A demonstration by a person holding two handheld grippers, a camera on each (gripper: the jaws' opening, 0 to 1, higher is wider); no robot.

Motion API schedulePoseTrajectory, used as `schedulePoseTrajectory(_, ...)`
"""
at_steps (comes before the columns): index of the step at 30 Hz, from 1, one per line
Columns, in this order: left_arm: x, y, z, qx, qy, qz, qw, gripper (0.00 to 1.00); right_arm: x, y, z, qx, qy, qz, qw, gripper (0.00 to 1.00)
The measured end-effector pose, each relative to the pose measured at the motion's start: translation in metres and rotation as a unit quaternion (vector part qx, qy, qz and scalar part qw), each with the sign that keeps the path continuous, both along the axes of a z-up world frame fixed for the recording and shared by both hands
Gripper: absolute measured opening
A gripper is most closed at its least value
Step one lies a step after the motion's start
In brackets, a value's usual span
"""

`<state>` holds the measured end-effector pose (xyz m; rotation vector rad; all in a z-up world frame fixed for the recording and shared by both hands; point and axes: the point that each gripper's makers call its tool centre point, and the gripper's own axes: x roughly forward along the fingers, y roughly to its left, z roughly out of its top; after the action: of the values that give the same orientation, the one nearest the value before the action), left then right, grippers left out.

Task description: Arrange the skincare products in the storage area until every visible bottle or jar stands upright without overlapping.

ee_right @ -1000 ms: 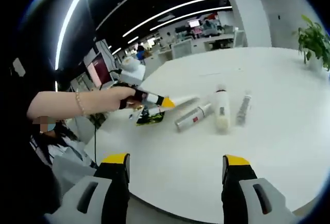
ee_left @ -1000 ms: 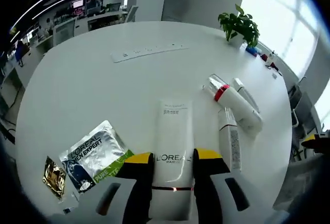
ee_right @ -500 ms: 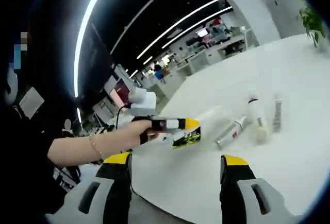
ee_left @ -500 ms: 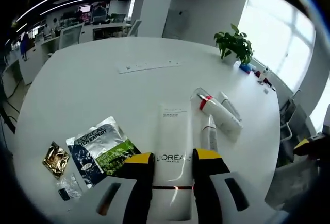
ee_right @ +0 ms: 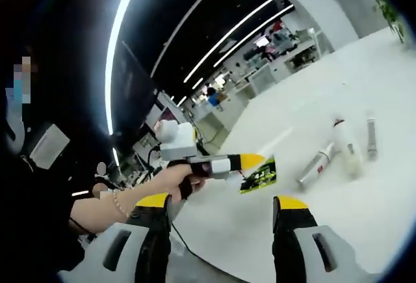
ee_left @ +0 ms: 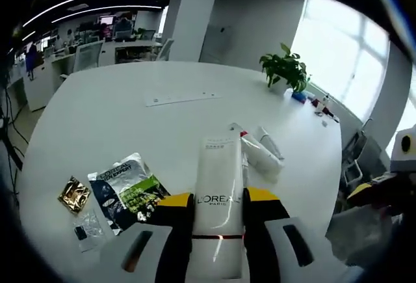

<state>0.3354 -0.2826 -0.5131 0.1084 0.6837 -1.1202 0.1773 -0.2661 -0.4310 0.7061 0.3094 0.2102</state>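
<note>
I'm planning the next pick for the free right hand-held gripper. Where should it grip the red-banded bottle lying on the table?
Grip the red-banded bottle across its round white body, midway along, coming down from above with jaws astride it. It lies flat on the table close against other tubes, so a low side approach looks blocked.

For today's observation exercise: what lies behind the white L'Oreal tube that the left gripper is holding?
Behind the white tube, clamped in the left gripper, other bottles lie on their sides on the white table. The tube covers part of one, so their count is unclear.
</note>
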Motion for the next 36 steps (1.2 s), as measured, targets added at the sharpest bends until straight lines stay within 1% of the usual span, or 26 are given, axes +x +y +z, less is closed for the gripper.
schedulePoseTrajectory(1, 0.0, 0.0, 0.001, -0.005, 0.001, 0.001, 1.0, 0.33, 0.001, 0.0, 0.002, 0.003, -0.004, -0.003, 1.0, 0.66)
schedulePoseTrajectory(3, -0.006, 0.003, 0.007, -0.012, 0.002, 0.0, 0.9999, 0.33, 0.003, -0.001, 0.007, 0.011, -0.011, -0.006, 0.9999, 0.66)
schedulePoseTrajectory(6, -0.012, 0.005, 0.014, -0.02, -0.002, -0.005, 0.9998, 0.33, 0.006, -0.002, 0.009, 0.018, -0.015, -0.008, 0.9997, 0.67)
schedulePoseTrajectory(9, -0.027, 0.011, 0.027, -0.036, -0.005, -0.007, 0.9993, 0.33, 0.009, -0.001, 0.011, 0.036, -0.023, -0.009, 0.999, 0.66)
schedulePoseTrajectory(11, -0.032, 0.014, 0.032, -0.044, -0.004, -0.008, 0.999, 0.33, 0.013, -0.001, 0.014, 0.05, -0.03, -0.016, 0.9982, 0.68)
schedulePoseTrajectory(14, -0.043, 0.016, 0.039, -0.053, -0.006, -0.012, 0.9985, 0.33, 0.017, 0.0, 0.024, 0.076, -0.053, -0.017, 0.9955, 0.73)
schedulePoseTrajectory(15, -0.054, 0.017, 0.045, -0.056, -0.008, -0.017, 0.9983, 0.33, 0.019, 0.0, 0.027, 0.084, -0.057, -0.018, 0.9946, 0.75)
schedulePoseTrajectory(16, -0.058, 0.018, 0.047, -0.057, -0.009, -0.019, 0.9982, 0.33, 0.02, -0.001, 0.025, 0.081, -0.052, -0.018, 0.9952, 0.76)
schedulePoseTrajectory(17, -0.063, 0.022, 0.05, -0.056, -0.014, -0.022, 0.9981, 0.33, 0.021, 0.0, 0.025, 0.08, -0.053, -0.018, 0.9952, 0.76)
schedulePoseTrajectory(19, -0.069, 0.023, 0.052, -0.058, -0.016, -0.024, 0.9979, 0.33, 0.023, 0.0, 0.025, 0.08, -0.053, -0.018, 0.9952, 0.76)
schedulePoseTrajectory(22, -0.077, 0.025, 0.059, -0.067, -0.014, -0.024, 0.9974, 0.33, 0.025, 0.002, 0.024, 0.091, -0.051, -0.019, 0.9944, 0.75)
schedulePoseTrajectory(25, -0.083, 0.025, 0.064, -0.065, -0.025, -0.031, 0.9971, 0.33, 0.027, 0.002, 0.024, 0.097, -0.053, -0.021, 0.9936, 0.75)
schedulePoseTrajectory(27, -0.087, 0.025, 0.065, -0.064, -0.029, -0.036, 0.9968, 0.33, 0.029, 0.0, 0.027, 0.099, -0.059, -0.029, 0.9929, 0.72)
schedulePoseTrajectory(28, -0.089, 0.026, 0.066, -0.062, -0.038, -0.038, 0.9966, 0.33, 0.03, -0.001, 0.028, 0.103, -0.061, -0.034, 0.9923, 0.7)
schedulePoseTrajectory(30, -0.091, 0.027, 0.067, -0.061, -0.038, -0.039, 0.9966, 0.33, 0.032, -0.002, 0.032, 0.113, -0.065, -0.039, 0.9907, 0.68)
schedulePoseTrajectory(32, -0.097, 0.026, 0.069, -0.063, -0.04, -0.042, 0.9963, 0.33, 0.035, -0.003, 0.034, 0.112, -0.066, -0.04, 0.9907, 0.68)
schedulePoseTrajectory(34, -0.098, 0.028, 0.07, -0.06, -0.051, -0.042, 0.996, 0.33, 0.037, -0.004, 0.031, 0.097, -0.054, -0.038, 0.9931, 0.69)
schedulePoseTrajectory(36, -0.097, 0.029, 0.071, -0.062, -0.048, -0.041, 0.9961, 0.33, 0.039, -0.005, 0.033, 0.103, -0.053, -0.044, 0.9923, 0.7)
